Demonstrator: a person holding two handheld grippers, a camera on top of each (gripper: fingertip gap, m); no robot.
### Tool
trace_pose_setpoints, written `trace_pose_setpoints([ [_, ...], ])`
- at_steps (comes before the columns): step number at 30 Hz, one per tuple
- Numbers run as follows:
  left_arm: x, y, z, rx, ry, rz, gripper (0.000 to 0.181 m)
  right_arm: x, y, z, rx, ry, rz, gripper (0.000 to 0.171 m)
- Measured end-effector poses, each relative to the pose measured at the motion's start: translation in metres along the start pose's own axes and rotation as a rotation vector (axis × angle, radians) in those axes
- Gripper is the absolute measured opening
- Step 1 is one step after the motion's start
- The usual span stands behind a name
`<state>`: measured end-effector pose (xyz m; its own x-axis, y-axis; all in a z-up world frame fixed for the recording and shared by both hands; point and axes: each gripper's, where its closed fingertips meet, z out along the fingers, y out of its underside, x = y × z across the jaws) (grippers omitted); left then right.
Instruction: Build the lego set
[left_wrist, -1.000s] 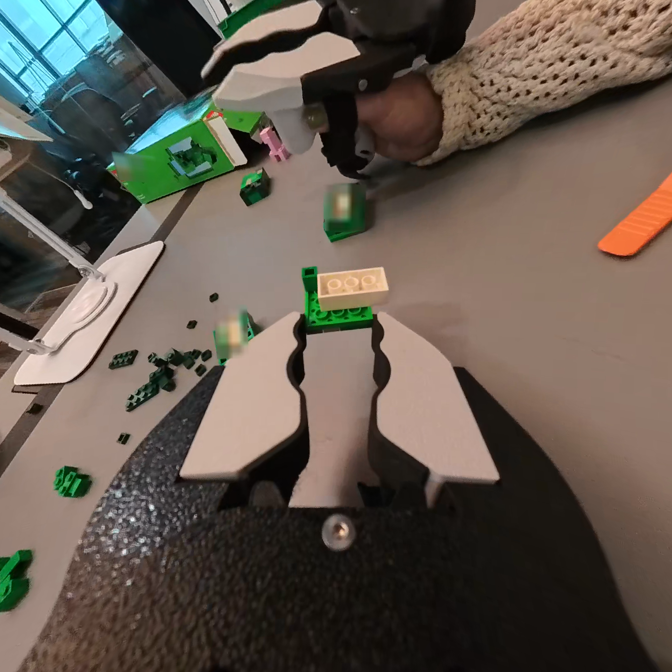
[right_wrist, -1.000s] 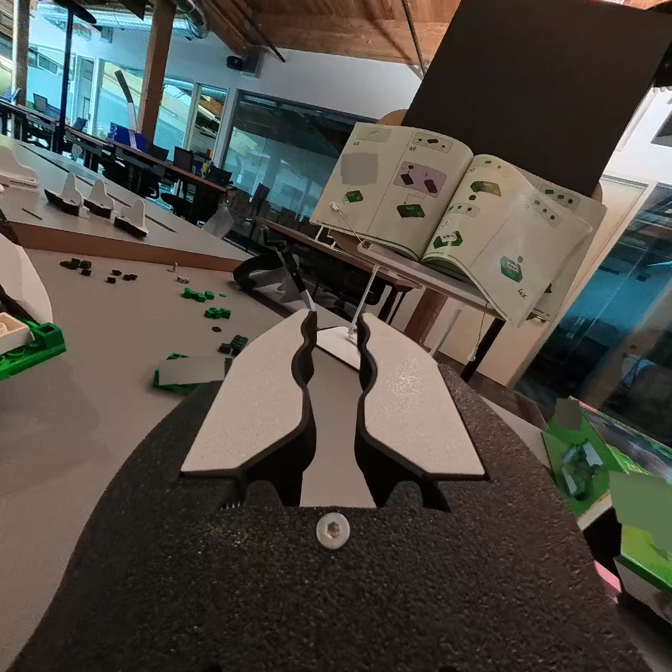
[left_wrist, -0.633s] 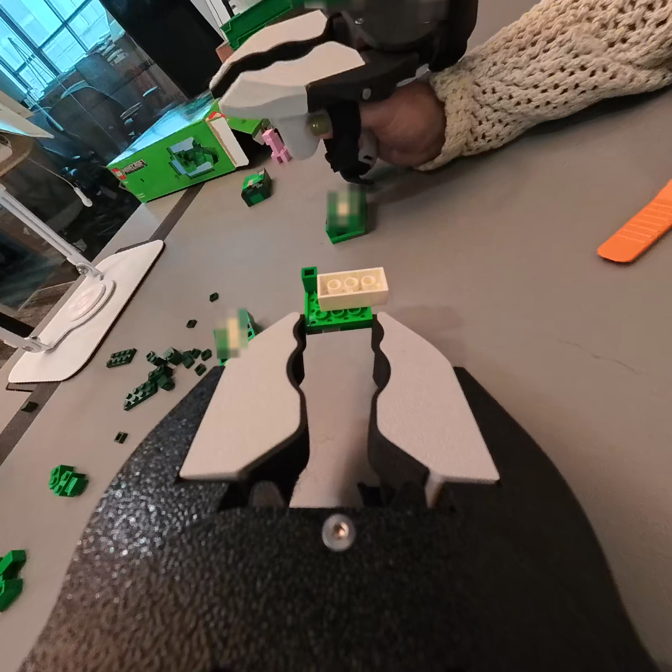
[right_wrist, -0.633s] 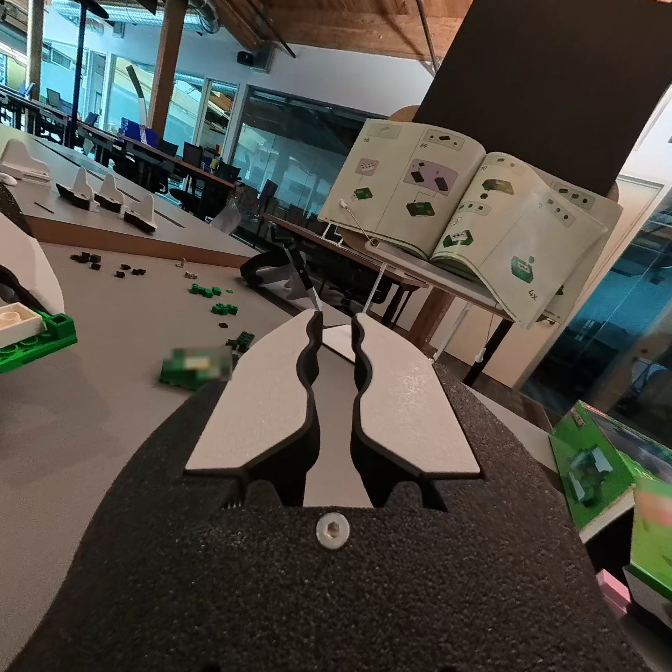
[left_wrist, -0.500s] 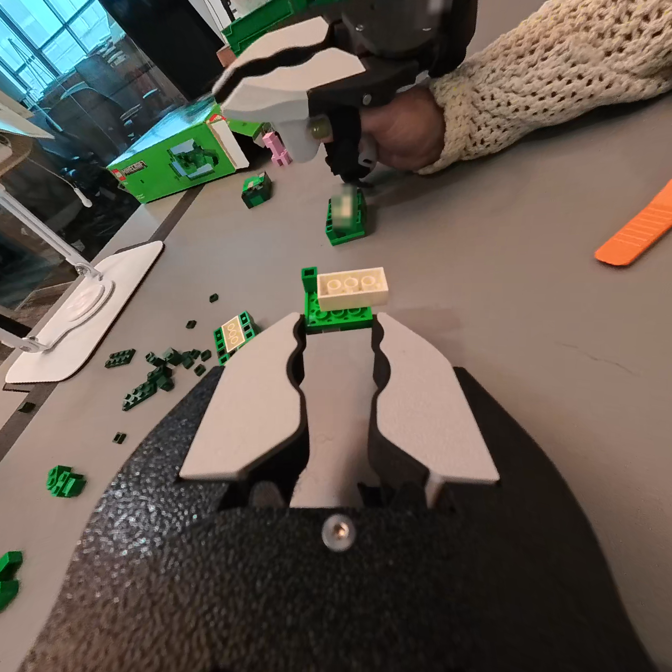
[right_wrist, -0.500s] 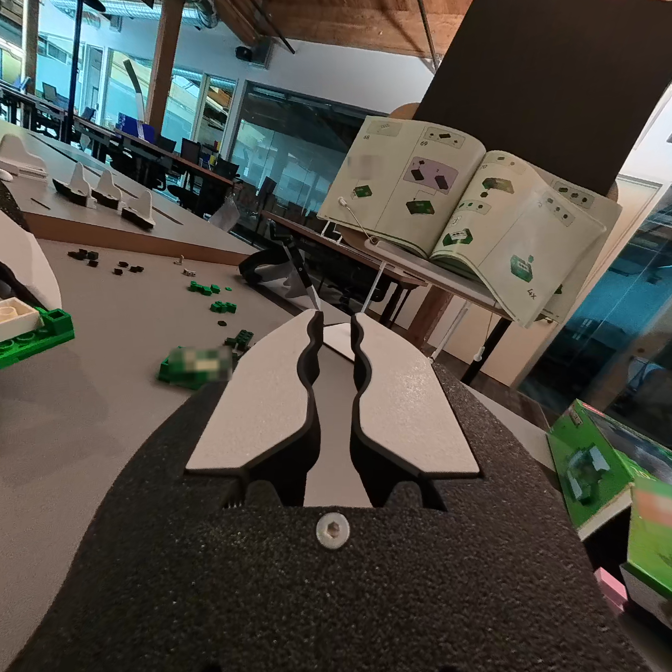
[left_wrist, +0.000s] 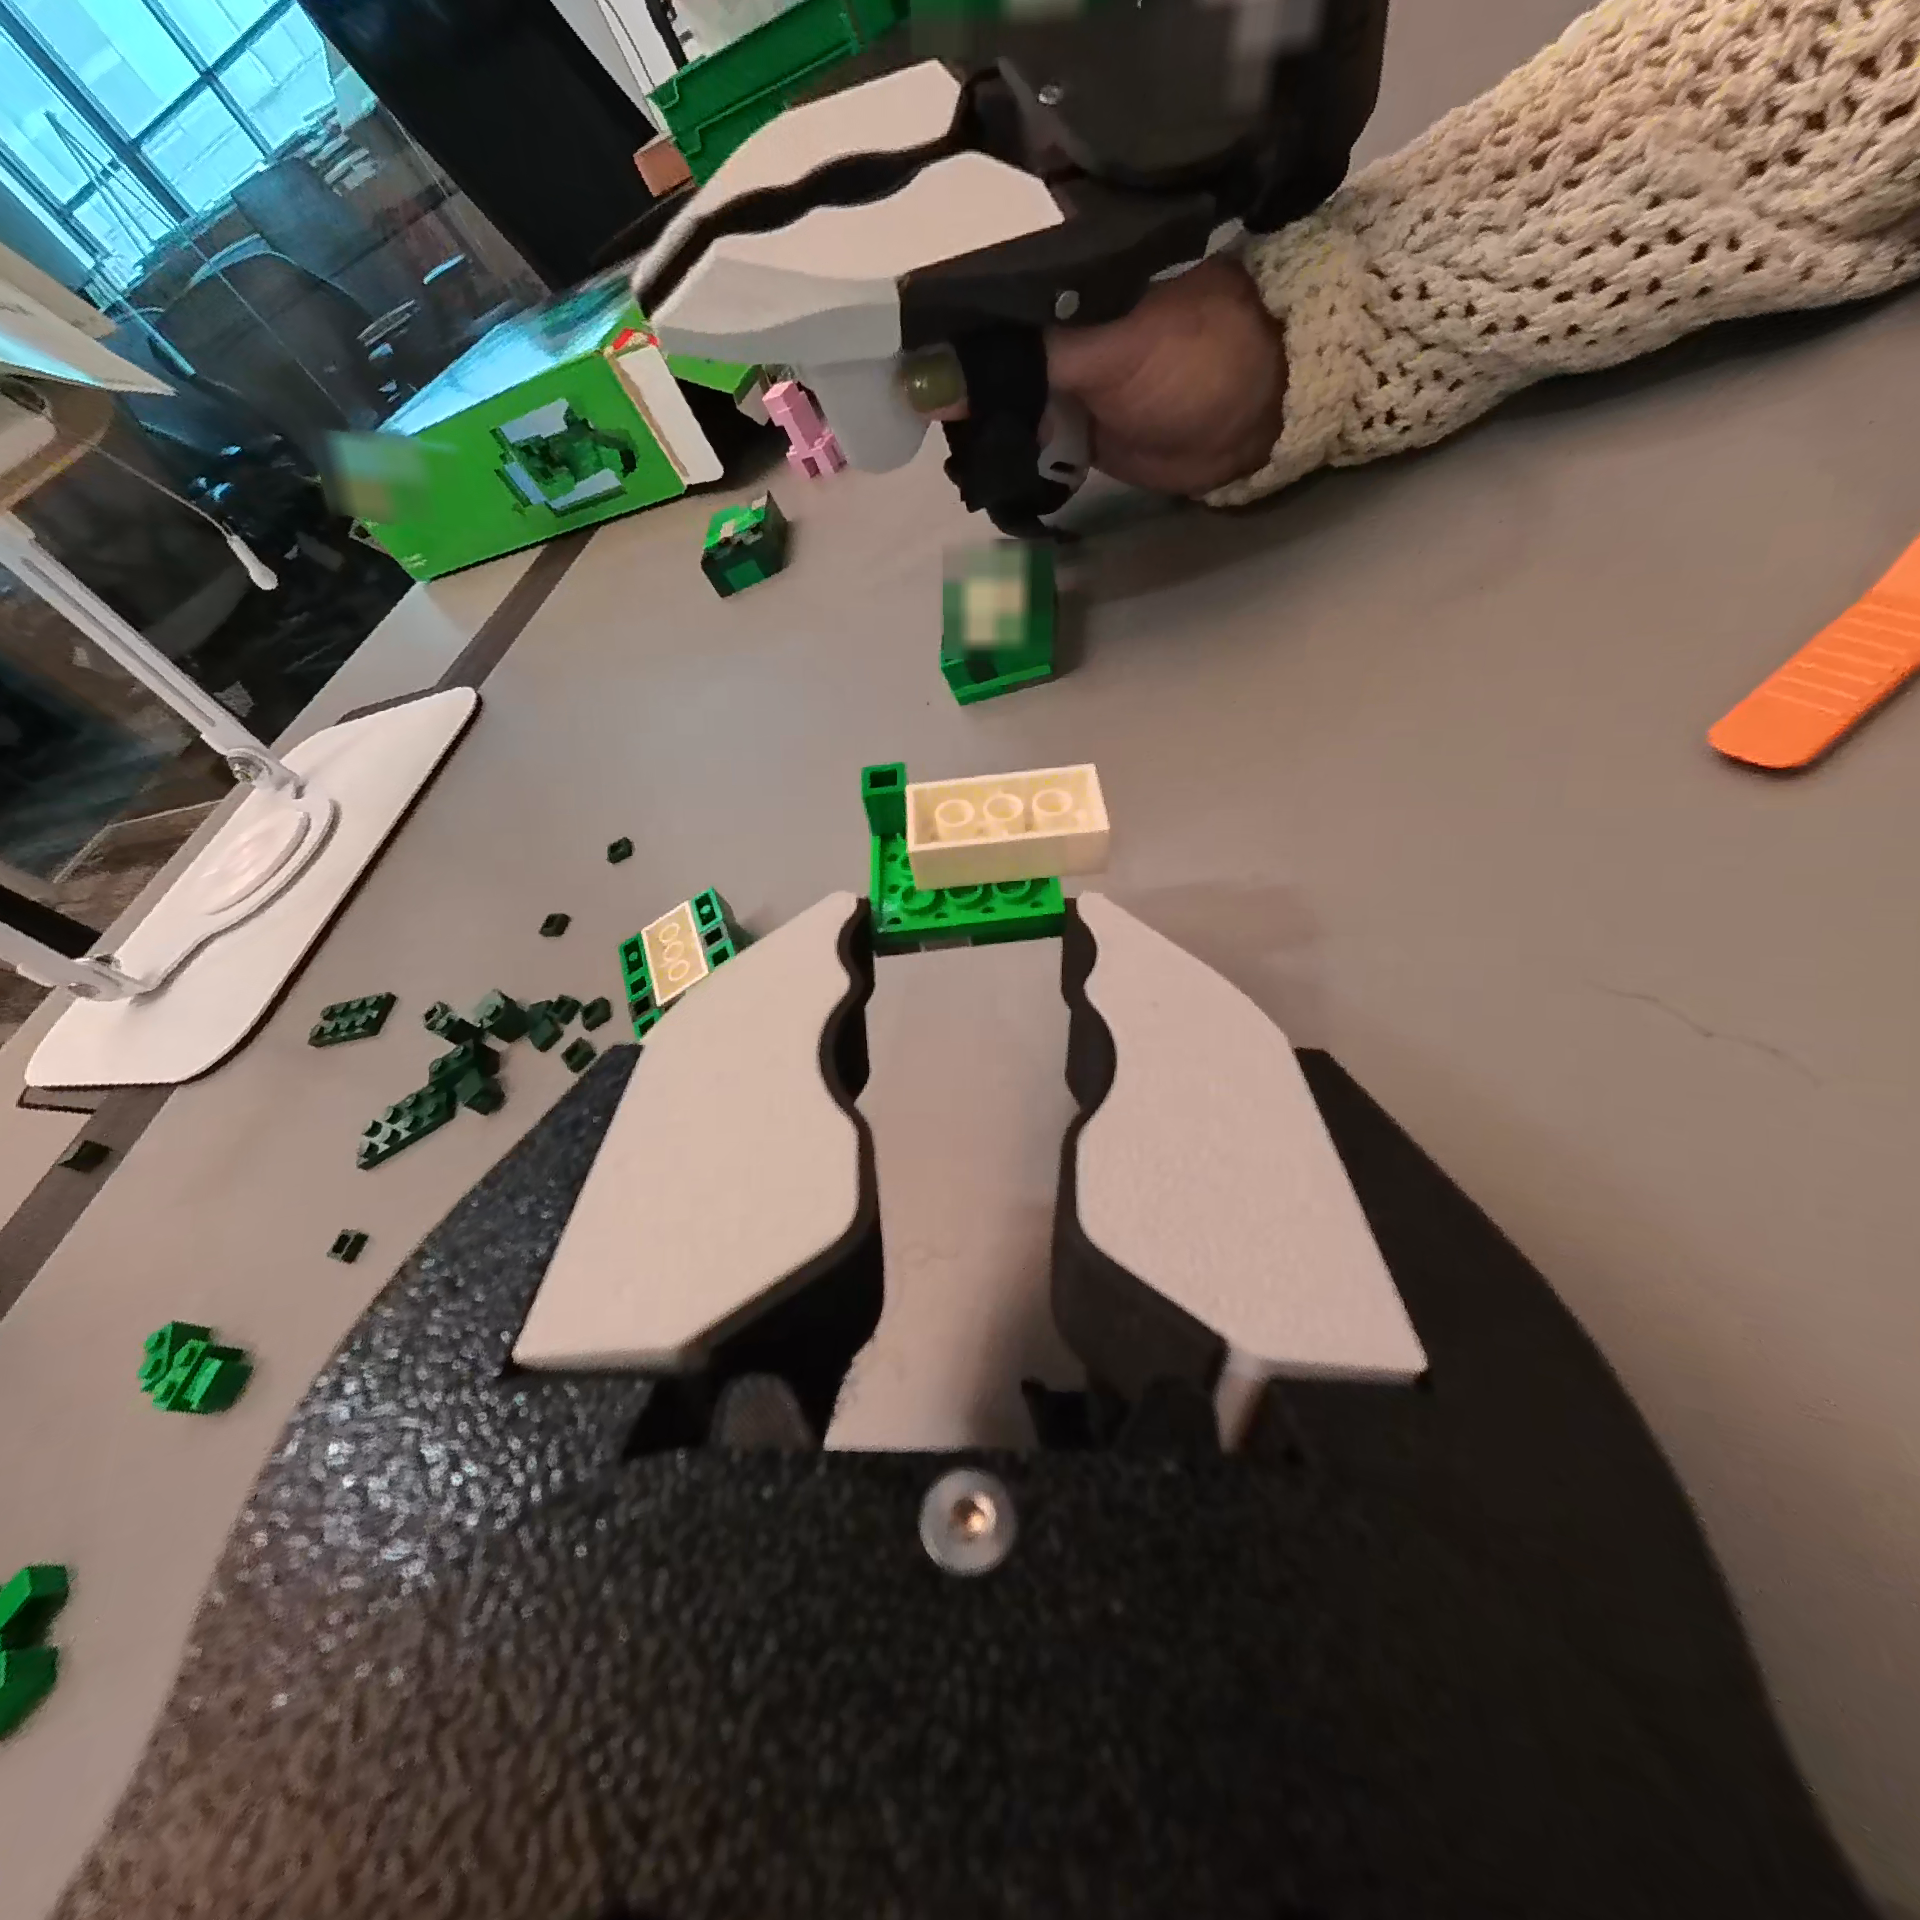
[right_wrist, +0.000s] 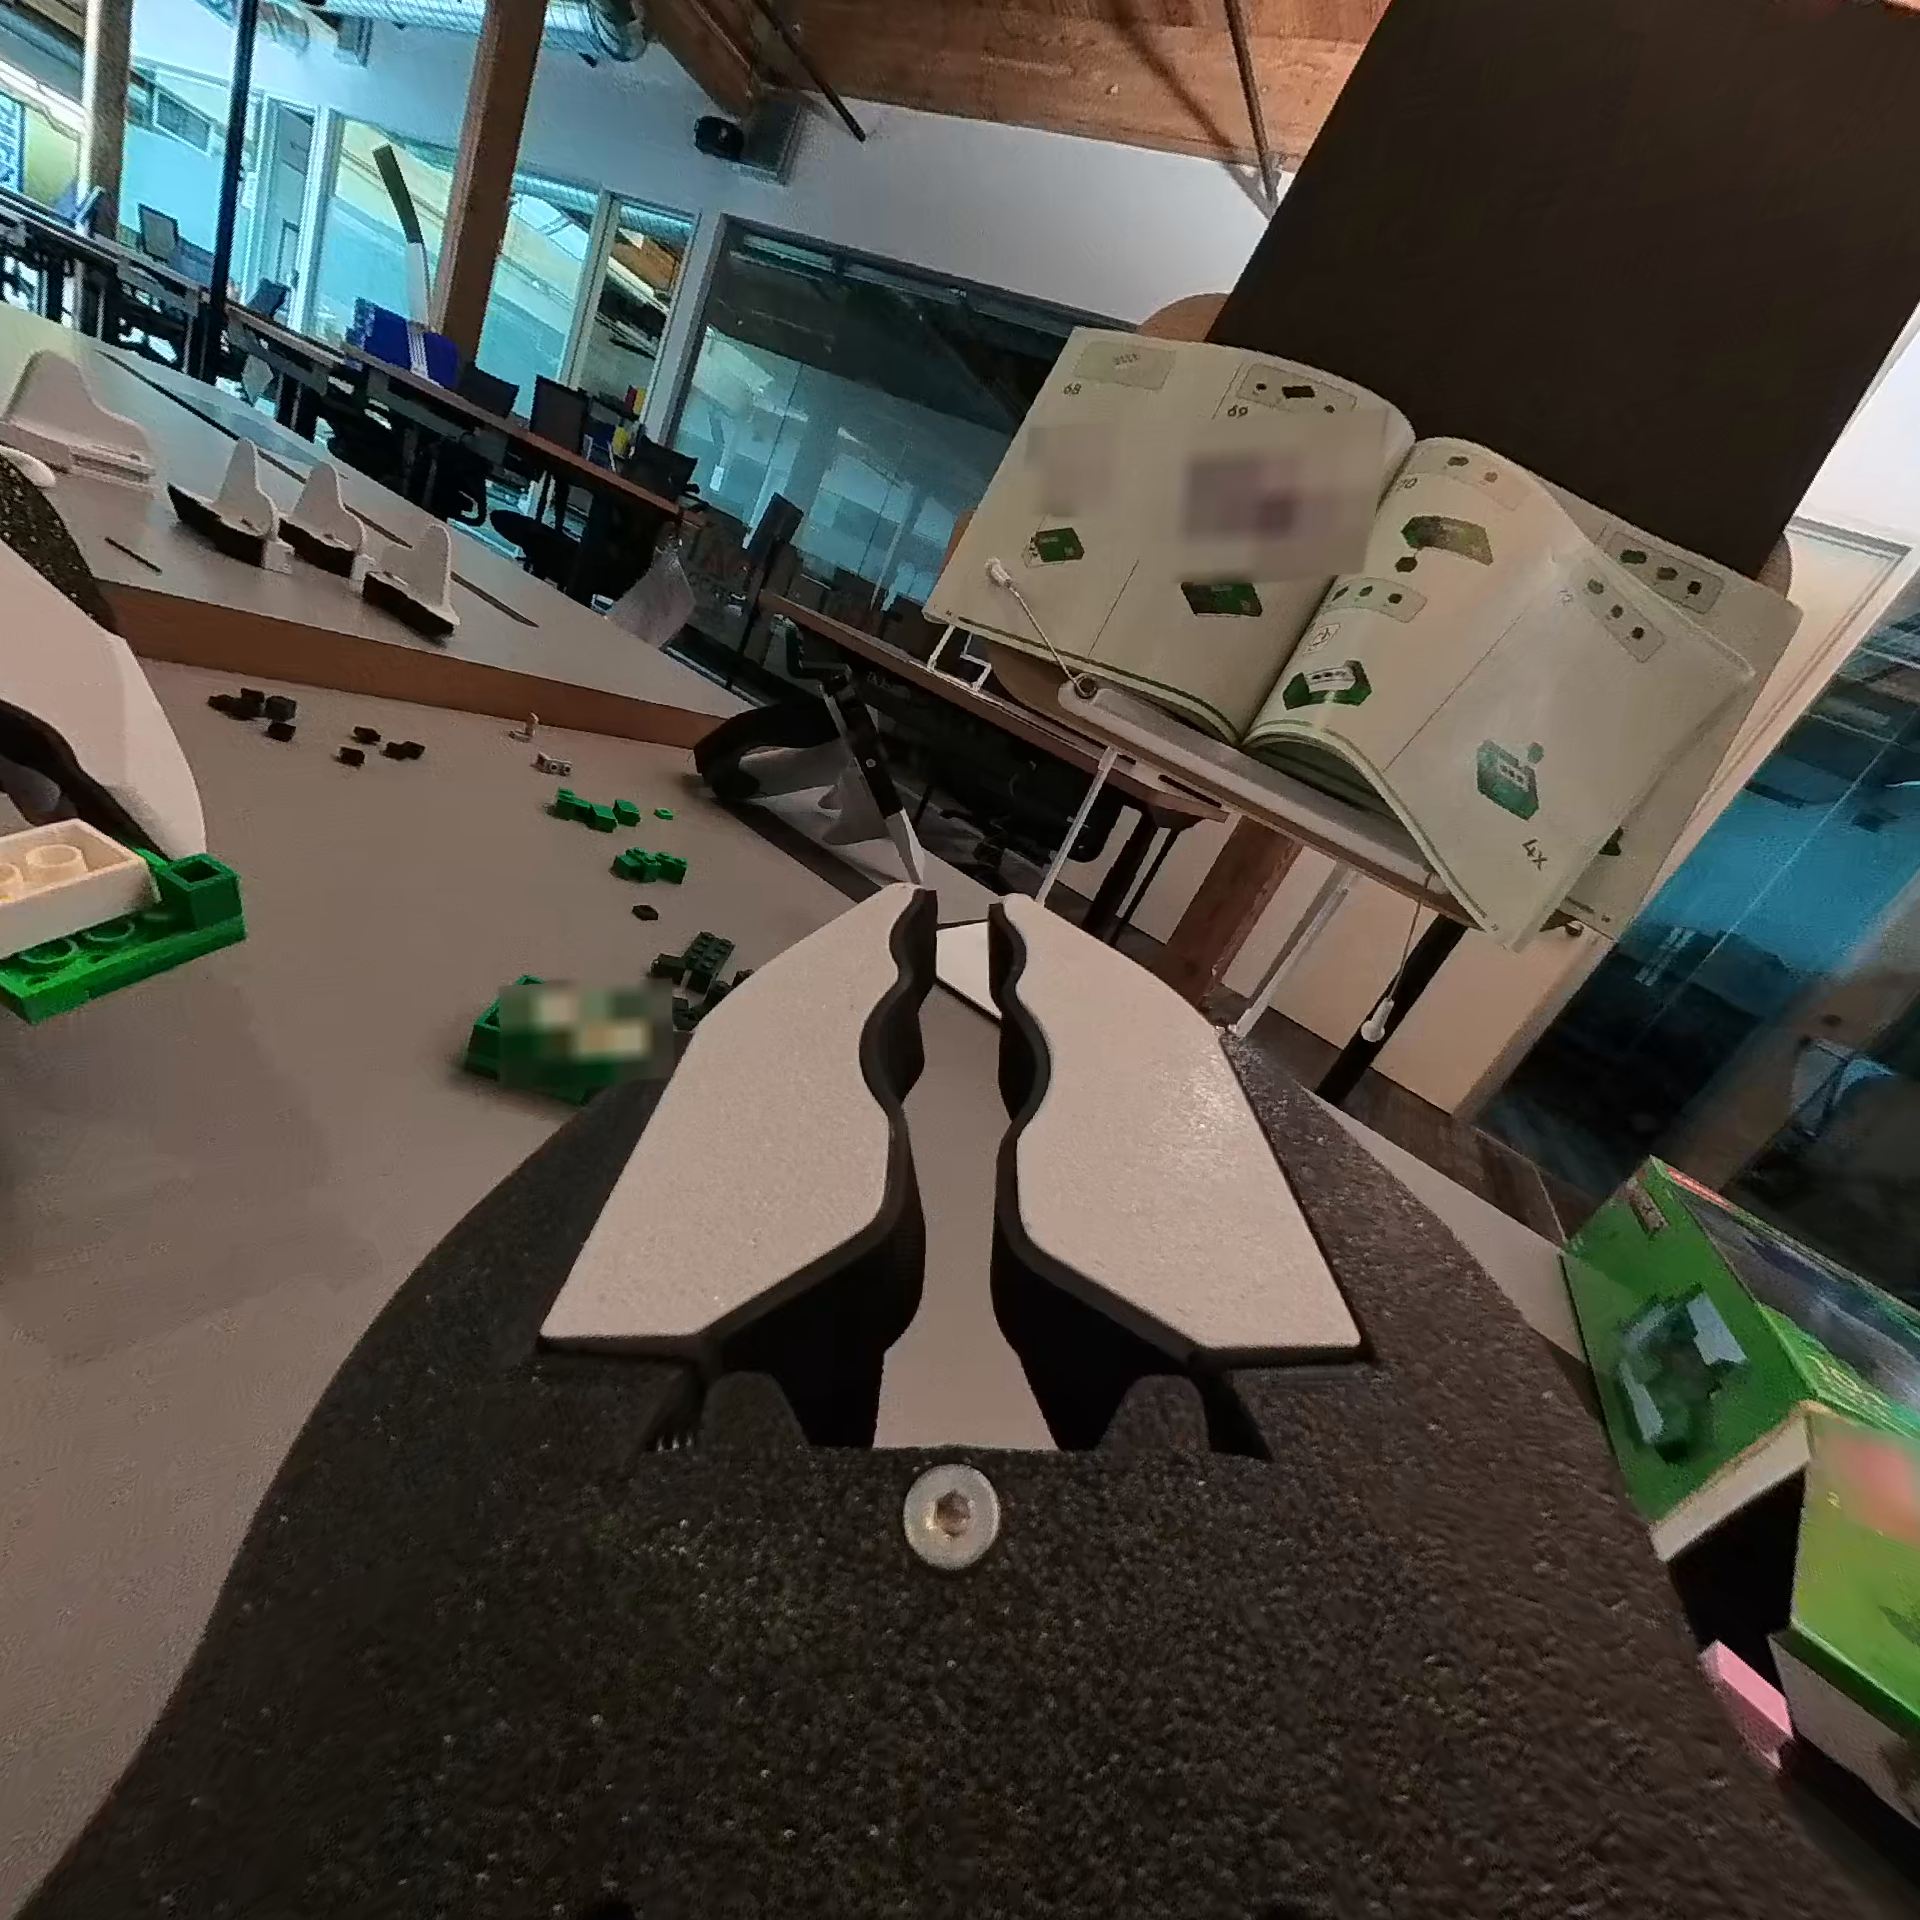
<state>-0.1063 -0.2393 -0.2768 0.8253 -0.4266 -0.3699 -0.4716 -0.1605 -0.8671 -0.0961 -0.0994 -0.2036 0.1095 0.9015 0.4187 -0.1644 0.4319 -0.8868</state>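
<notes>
In the left wrist view, the left gripper (left_wrist: 966, 914) pinches the near edge of a bright green plate (left_wrist: 966, 906) between its 2 fingertips, the fingers spread just as wide as the plate. A white brick (left_wrist: 1006, 823) sits on the plate, overhanging its right side, and a small green post (left_wrist: 884, 798) stands at the plate's far left corner. The grey table (left_wrist: 1455, 935) is bare to the right of the plate up to an orange strip (left_wrist: 1839, 686) near the right edge. To the left lie a green-and-white assembly (left_wrist: 681, 956), just beside the left finger, and scattered dark green pieces (left_wrist: 457, 1049); a white stand base (left_wrist: 249, 883) sits by the table's left edge. Farther off, the right gripper (left_wrist: 665, 281), held by a hand (left_wrist: 1174, 395) in a cream knit sleeve (left_wrist: 1610, 218), hangs above the table near a green cube (left_wrist: 1003, 623) and a green box (left_wrist: 540, 468). In the right wrist view, the right gripper (right_wrist: 961, 909) has its fingers nearly pressed together with only a narrow slit between the tips, holding nothing. The plate with the white brick (right_wrist: 62, 873) shows at the left edge. An open instruction booklet (right_wrist: 1351, 613) rests on a stand beyond the table's far edge, and green boxes (right_wrist: 1704, 1340) crowd the right.
</notes>
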Motion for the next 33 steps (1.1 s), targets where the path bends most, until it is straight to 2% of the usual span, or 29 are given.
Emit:
trace_pose_setpoints([
  [9,0.005,0.003,0.001,-0.025,0.03,0.008,0.034,-0.001,0.0,0.001,0.005,-0.022,0.026,0.007],
  [11,0.007,0.005,0.002,-0.041,0.046,0.006,0.034,-0.009,0.004,0.003,-0.021,-0.078,0.024,0.008],
  [16,0.01,0.008,0.003,-0.062,0.067,-0.002,0.034,-0.033,0.016,0.016,-0.194,-0.286,0.009,0.012],
  [19,0.008,0.008,0.003,-0.061,0.057,-0.004,0.034,-0.038,0.022,0.041,-0.317,-0.401,-0.02,0.013],
  [23,0.008,0.008,0.003,-0.061,0.052,-0.004,0.034,-0.052,0.045,0.074,-0.58,-0.63,0.193,0.018],
  [27,0.008,0.008,0.003,-0.065,0.052,0.001,0.034,-0.057,0.077,0.097,-0.694,-0.703,0.214,0.011],
  [30,0.008,0.008,0.003,-0.064,0.051,0.0,0.034,-0.078,0.088,0.096,-0.768,-0.812,0.235,0.007],
  [33,0.008,0.008,0.004,-0.067,0.052,0.001,0.034,-0.082,0.102,0.098,-0.825,-0.807,0.163,0.005],
])
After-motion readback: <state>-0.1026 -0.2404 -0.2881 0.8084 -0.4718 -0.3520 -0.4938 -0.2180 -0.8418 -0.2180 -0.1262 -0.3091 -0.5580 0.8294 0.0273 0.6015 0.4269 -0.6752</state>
